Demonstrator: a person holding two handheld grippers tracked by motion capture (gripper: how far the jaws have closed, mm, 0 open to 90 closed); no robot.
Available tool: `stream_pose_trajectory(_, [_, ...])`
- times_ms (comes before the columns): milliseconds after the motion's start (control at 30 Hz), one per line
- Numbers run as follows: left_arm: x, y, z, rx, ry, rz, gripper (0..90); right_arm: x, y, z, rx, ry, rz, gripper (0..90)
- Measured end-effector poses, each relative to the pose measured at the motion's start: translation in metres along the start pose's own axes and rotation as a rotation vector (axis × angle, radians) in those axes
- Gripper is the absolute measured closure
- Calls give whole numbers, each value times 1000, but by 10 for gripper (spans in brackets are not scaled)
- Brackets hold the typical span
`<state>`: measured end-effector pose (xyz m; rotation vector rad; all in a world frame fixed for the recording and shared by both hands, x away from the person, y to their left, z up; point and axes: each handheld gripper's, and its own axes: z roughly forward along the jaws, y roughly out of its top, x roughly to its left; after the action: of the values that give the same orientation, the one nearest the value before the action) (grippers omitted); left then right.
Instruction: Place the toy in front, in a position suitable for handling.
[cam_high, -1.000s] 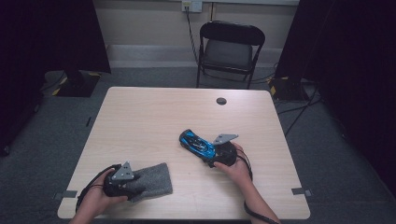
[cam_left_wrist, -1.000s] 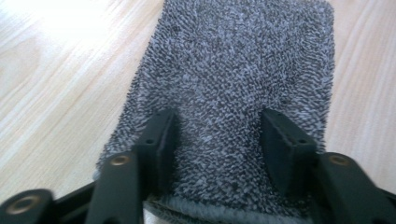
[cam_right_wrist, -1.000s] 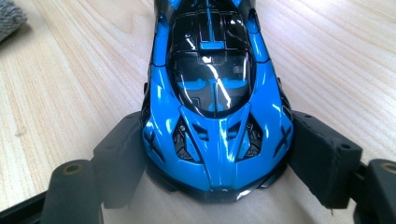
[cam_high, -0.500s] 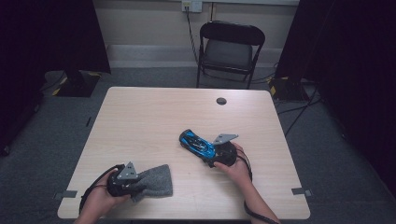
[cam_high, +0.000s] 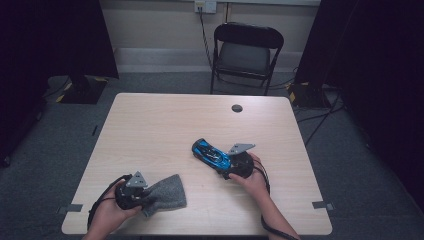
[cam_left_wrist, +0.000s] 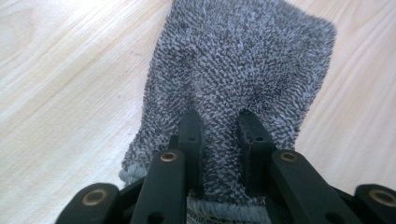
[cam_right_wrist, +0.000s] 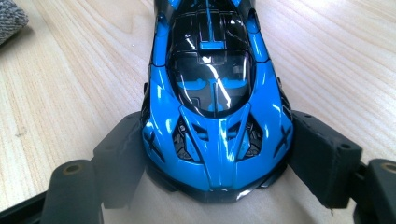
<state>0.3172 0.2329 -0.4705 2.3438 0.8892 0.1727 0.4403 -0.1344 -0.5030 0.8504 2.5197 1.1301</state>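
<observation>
Now the left gripper (cam_left_wrist: 218, 140) has just been closing and pinches the grey cloth (cam_high: 165, 192) at 7 o'clock; lift it gently while the right gripper (cam_right_wrist: 219, 154) hugs the blue toy car (cam_high: 211, 153).

— We see a cloth (cam_left_wrist: 243, 74) in speckled grey, dark and pale loops mixed, with a plain grey hem.

— And we see a toy car (cam_right_wrist: 217, 98) in glossy bright blue with a black roof, black windows and black vents. The blue runs in stripes over the black.

— We find the table (cam_high: 165, 125) a pale wood with fine light-brown grain.

— We note the black jaws on both tools, and a small dark disc (cam_high: 236, 108) on the wood.
</observation>
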Motion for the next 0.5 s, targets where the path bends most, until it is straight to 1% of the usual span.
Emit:
stream_pose_trajectory(100, [0,3,-4,-32,-12,-1,743,0,0,0,0,0,1,244])
stream_pose_trajectory(167, [0,5,-6,-60,-21,-15,743,0,0,0,0,0,1,244])
stream_pose_trajectory(233, [1,9,-10,-71,-17,-16,743,0,0,0,0,0,1,244])
stream_pose_trajectory(267, [1,10,-11,-84,-16,-22,744,0,0,0,0,0,2,244])
stream_pose_trajectory(300, [2,12,-12,-85,-18,-23,743,0,0,0,0,0,1,244])
stream_pose_trajectory(367, [2,16,-12,-101,-17,-31,744,0,0,0,0,0,1,244])
stream_pose_trajectory(500, [4,24,-11,-100,-20,-33,743,0,0,0,0,1,2,244])
